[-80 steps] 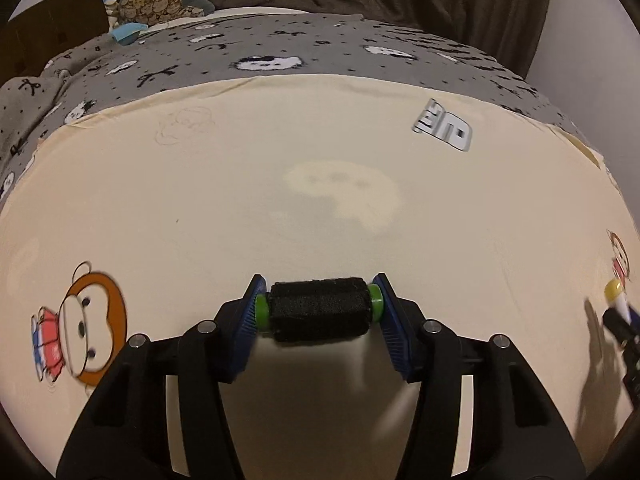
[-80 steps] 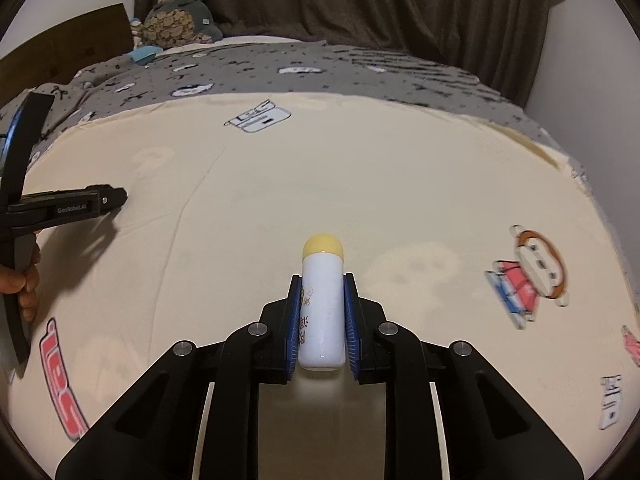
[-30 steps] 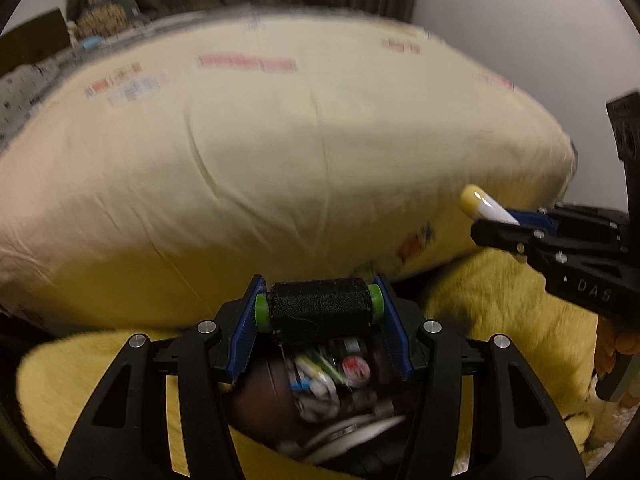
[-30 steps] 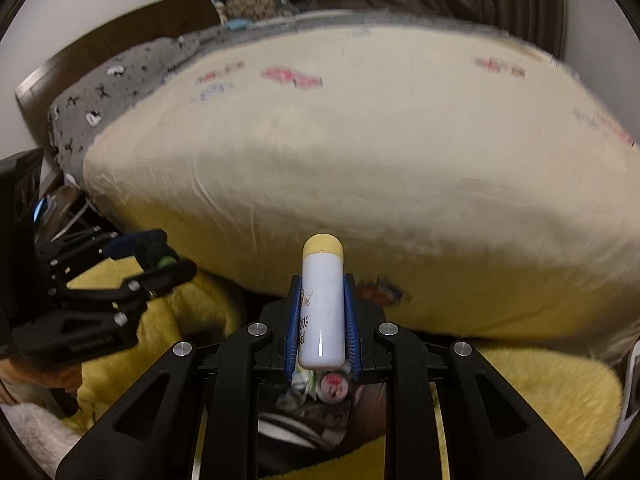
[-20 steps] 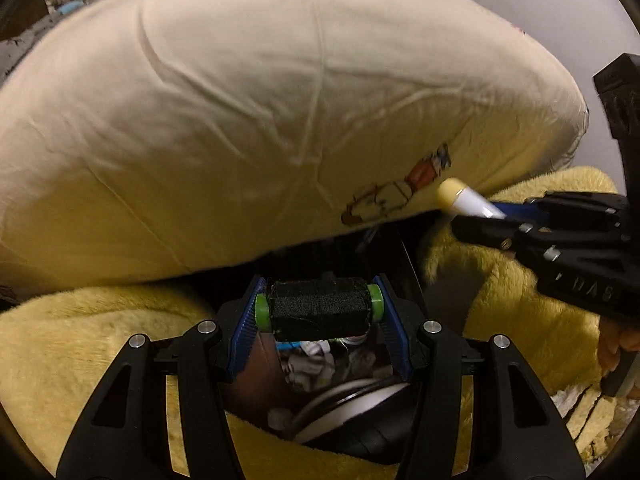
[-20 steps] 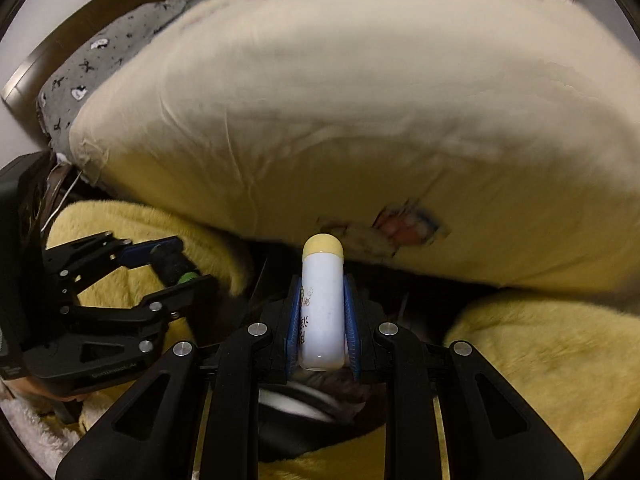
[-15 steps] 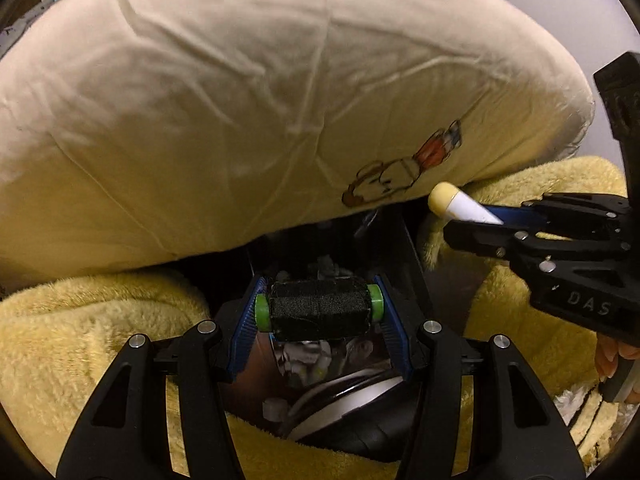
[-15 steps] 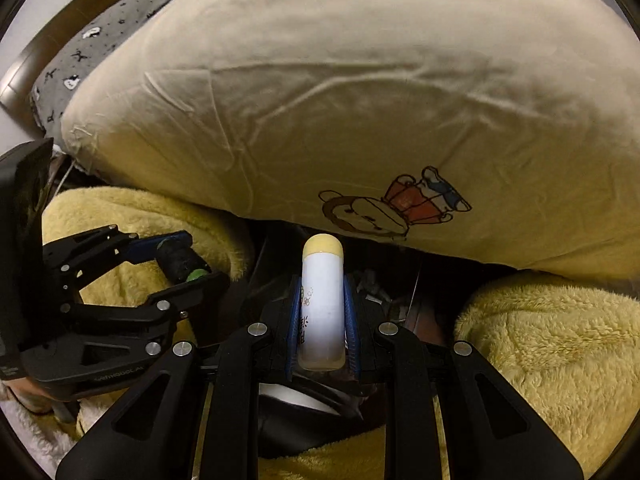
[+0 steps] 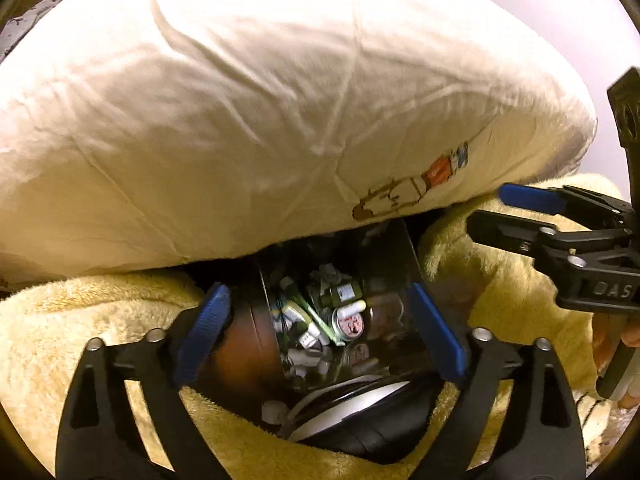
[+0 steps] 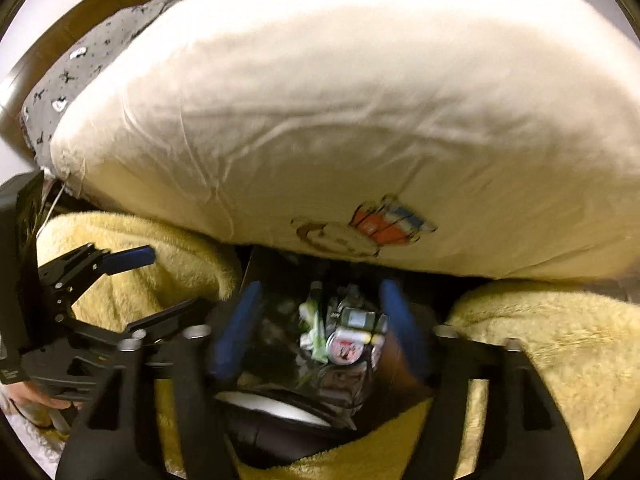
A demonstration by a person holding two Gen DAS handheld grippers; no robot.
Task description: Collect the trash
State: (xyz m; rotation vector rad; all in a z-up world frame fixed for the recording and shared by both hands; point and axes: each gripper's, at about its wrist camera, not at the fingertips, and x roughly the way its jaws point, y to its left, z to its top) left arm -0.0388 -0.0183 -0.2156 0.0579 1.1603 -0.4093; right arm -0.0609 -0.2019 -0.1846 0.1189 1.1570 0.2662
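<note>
A dark trash bin (image 9: 256, 344) sits under the overhang of the cream quilt (image 9: 248, 112), wedged between folds of a yellow fleece blanket (image 9: 80, 320). It holds several small bottles, wrappers and a round lid (image 9: 350, 324). My left gripper (image 9: 320, 332) is open and empty right above the bin mouth. My right gripper (image 10: 320, 332) is open and empty above the same bin (image 10: 344, 392); its view is blurred. The right gripper shows in the left wrist view (image 9: 504, 212), and the left gripper in the right wrist view (image 10: 160, 284).
The quilt (image 10: 340, 100) bulges low over the bin and hides its far rim. Yellow blanket (image 10: 540, 344) crowds both sides. A black-and-white round object (image 9: 360, 408) lies at the bin's near edge. A grey patterned sheet (image 10: 80, 60) lies far left.
Both grippers have opened. The black roll has left the left gripper and the white bottle has left the right gripper, over the bin. Earlier, both moved from the bed top down to the bin.
</note>
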